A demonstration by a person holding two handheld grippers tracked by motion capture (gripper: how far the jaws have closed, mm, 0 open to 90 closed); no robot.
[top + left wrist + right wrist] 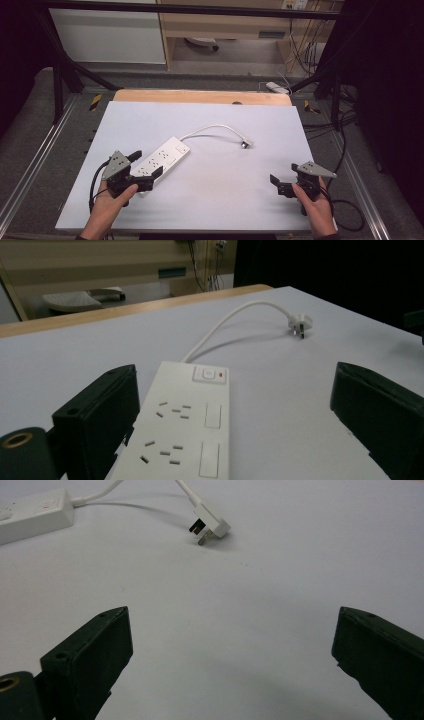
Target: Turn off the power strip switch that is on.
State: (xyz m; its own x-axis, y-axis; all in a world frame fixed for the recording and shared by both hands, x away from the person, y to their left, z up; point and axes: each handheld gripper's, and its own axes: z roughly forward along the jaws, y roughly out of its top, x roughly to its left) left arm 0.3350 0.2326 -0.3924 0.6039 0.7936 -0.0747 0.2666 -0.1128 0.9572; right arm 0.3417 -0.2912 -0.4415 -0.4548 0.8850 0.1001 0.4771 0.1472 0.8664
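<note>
A white power strip (pixel 161 159) lies slantwise on the left half of the white tabletop (pixel 225 200). Its white cable (pixel 212 128) curves right to a loose plug (pixel 245 144) lying unplugged on the table. My left gripper (pixel 145 165) is open, one jaw on each side of the strip's near end; in the left gripper view the strip (pixel 185 425) lies against the left jaw, with a wide gap to the right one. My right gripper (pixel 285 173) is open and empty above bare table at the right; its view shows the plug (pixel 210 527) well ahead.
A wooden strip (pixel 200 96) borders the table's far edge. Metal frame rails (pixel 30 165) run along both sides. A white device (pixel 276 87) and loose cables (pixel 320 125) lie on the floor beyond the far right corner. A cabinet (pixel 107 35) stands behind.
</note>
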